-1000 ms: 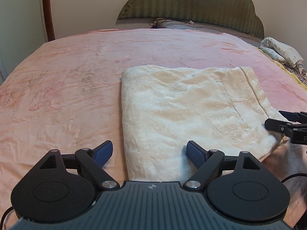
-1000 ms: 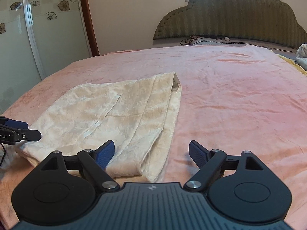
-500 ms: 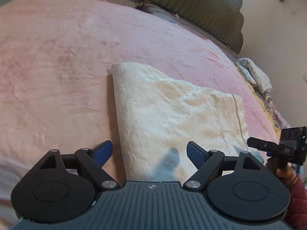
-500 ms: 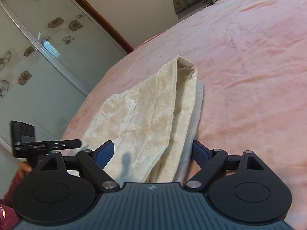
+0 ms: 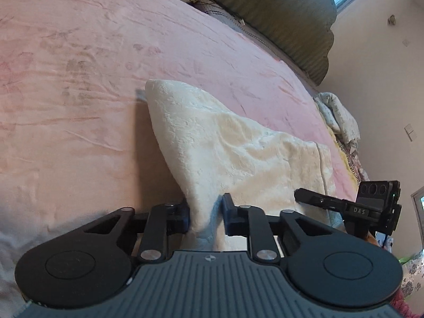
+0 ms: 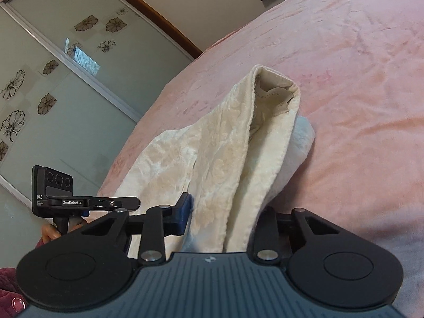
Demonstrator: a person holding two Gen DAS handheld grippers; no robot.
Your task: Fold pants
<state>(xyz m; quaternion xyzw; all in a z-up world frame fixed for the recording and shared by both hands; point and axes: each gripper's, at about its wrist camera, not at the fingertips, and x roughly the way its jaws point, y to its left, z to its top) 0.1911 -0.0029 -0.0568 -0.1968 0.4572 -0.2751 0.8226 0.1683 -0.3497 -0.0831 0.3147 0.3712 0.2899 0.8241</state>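
pants: cream textured pants [image 5: 238, 153] lay on the pink bedspread [image 5: 79, 79], already folded into a short stack, near edge raised off the bed at both corners
left gripper: left gripper [image 5: 206, 213] was pinched on the near left corner of the pants, cloth bunched between the blue pads, which were drawn in close
right gripper: right gripper [image 6: 225, 212] was clamped on the near right corner; left pad pressed the cloth, right pad hidden behind the fabric edge (grip judged from the bunching)
why held so: 2 corner grips at roughly equal height kept the near edge taut and level, likely so it could be carried over toward the far end for 1 more fold
waistband: waistband opening with label [image 6: 275, 98] sat at the far right end, layers stacked, a pale lining peeking out below
far end: still flat on the bedspread, acting as an anchor
step: judged as the start of a lift-and-fold, near half to far half
risk: the thick layers could slip unevenly, and the right side looked bulkier
surroundings: green headboard [image 5: 265, 8] beyond, mirrored wardrobe door [image 6: 53, 92] to the left in the right wrist view
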